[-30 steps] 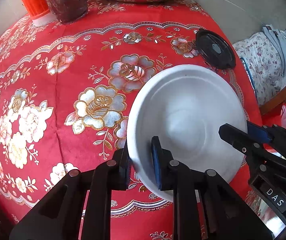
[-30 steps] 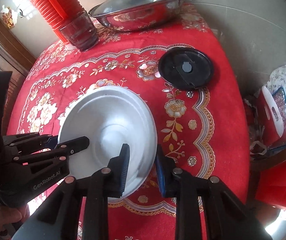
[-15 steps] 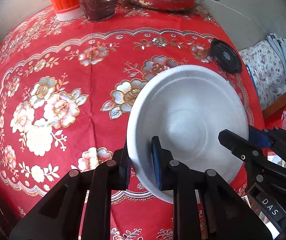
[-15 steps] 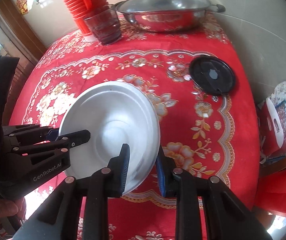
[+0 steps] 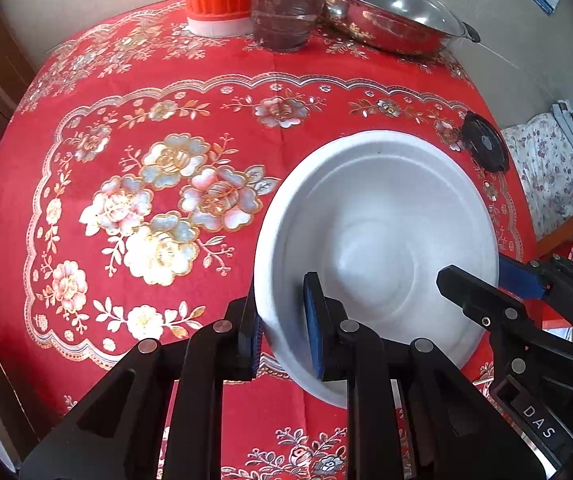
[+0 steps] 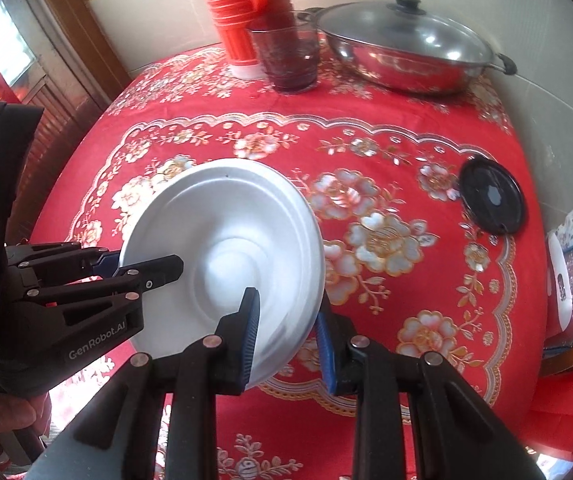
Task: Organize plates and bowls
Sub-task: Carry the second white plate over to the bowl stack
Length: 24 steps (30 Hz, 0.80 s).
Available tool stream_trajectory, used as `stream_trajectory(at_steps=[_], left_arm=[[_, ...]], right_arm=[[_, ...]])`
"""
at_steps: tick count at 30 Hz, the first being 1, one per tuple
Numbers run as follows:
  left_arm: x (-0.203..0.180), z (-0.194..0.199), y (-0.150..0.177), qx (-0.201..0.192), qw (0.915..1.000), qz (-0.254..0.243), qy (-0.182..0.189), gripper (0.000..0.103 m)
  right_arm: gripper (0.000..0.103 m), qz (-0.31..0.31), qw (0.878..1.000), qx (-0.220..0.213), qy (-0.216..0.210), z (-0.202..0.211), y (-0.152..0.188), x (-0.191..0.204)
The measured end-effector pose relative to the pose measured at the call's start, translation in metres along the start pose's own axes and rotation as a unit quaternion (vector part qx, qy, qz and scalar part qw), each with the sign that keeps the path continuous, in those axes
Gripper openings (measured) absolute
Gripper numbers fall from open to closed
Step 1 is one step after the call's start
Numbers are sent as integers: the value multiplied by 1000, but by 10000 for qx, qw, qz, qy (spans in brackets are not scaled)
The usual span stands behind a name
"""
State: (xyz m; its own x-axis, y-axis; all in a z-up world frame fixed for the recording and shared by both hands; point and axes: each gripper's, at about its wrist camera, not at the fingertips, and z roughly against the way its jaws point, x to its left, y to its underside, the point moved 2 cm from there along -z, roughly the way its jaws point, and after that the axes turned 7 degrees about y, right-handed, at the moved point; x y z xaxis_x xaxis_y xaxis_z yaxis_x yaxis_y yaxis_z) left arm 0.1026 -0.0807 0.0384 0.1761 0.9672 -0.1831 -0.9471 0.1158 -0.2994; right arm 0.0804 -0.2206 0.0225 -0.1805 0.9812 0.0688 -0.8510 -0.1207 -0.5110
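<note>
Carry step — you hold white bowl (image 5: 374,240) above red tablecloth (image 5: 166,100): left gripper (image 5: 282,328) clenched on near rim, right gripper (image 6: 286,336) just loosening, rim between its pads. Next — pick set-down spot short of steel pot (image 6: 402,56), keep level.

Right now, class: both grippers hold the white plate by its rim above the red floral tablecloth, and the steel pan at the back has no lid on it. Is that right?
One detail is wrong: the steel pan is covered by a glass lid with a dark knob, as the right wrist view shows. The rest stands: the left gripper and right gripper hold the white plate by its rim above the red floral tablecloth.
</note>
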Motion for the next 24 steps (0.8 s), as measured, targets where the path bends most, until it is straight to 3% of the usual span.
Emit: stream_trajectory(at_steps=[12,24], left_arm=[[74,55,26,-318,9973,630,-219,19],[163,115,71,-661,9850,1501,-544,19]], right_arm=[[28,777,9964,-152,-308,13,-19,79],[28,1738,9814,-325,-749,25,-30,189]])
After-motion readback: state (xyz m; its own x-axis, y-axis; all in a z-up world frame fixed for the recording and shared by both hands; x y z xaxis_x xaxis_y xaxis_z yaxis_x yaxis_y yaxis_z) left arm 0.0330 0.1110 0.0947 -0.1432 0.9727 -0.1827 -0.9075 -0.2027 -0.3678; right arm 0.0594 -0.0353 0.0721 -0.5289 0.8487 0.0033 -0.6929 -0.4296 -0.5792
